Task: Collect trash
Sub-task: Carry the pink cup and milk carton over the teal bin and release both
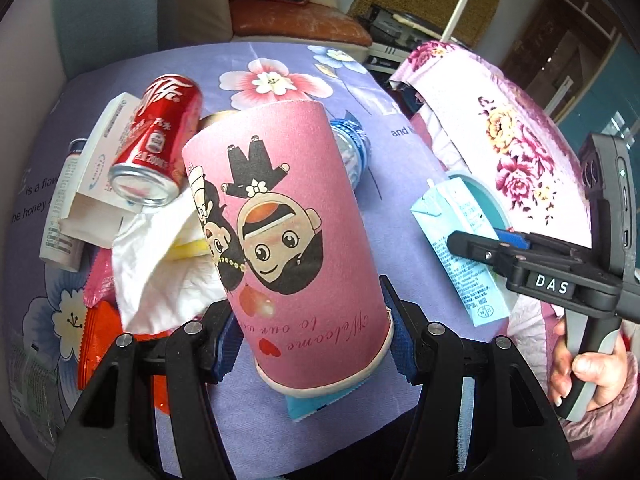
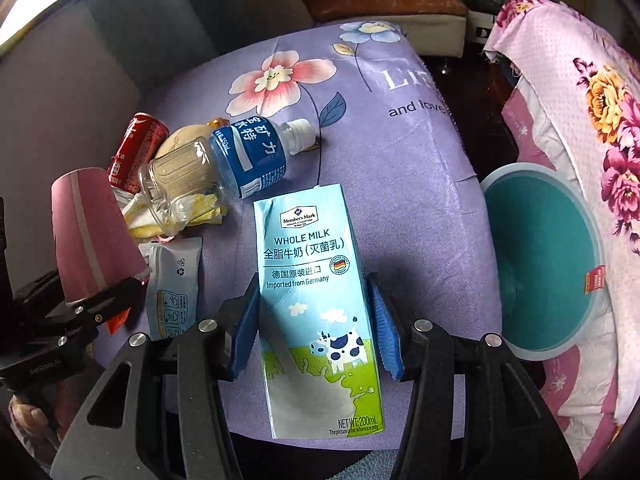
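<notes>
My left gripper (image 1: pixel 316 344) is shut on a pink paper cup (image 1: pixel 288 216) with a cartoon couple, held upside down near its rim; the cup also shows in the right wrist view (image 2: pixel 90 236). My right gripper (image 2: pixel 316 320) is shut on a light-blue whole milk carton (image 2: pixel 316 300), which also shows in the left wrist view (image 1: pixel 456 248). On the purple flowered cloth (image 2: pixel 380 140) lie a red cola can (image 1: pixel 160 144), a clear plastic bottle (image 2: pixel 224 164) with a blue label, a crumpled white tissue (image 1: pixel 156 256) and a pale blue wrapper (image 2: pixel 172 284).
A teal round bin (image 2: pixel 544 260) stands open to the right of the table, beside a pink floral cover (image 2: pixel 592 120). White boxes (image 1: pixel 100 168) and red-orange wrappers (image 1: pixel 100 340) lie at the left. A brown seat (image 1: pixel 296 20) is behind the table.
</notes>
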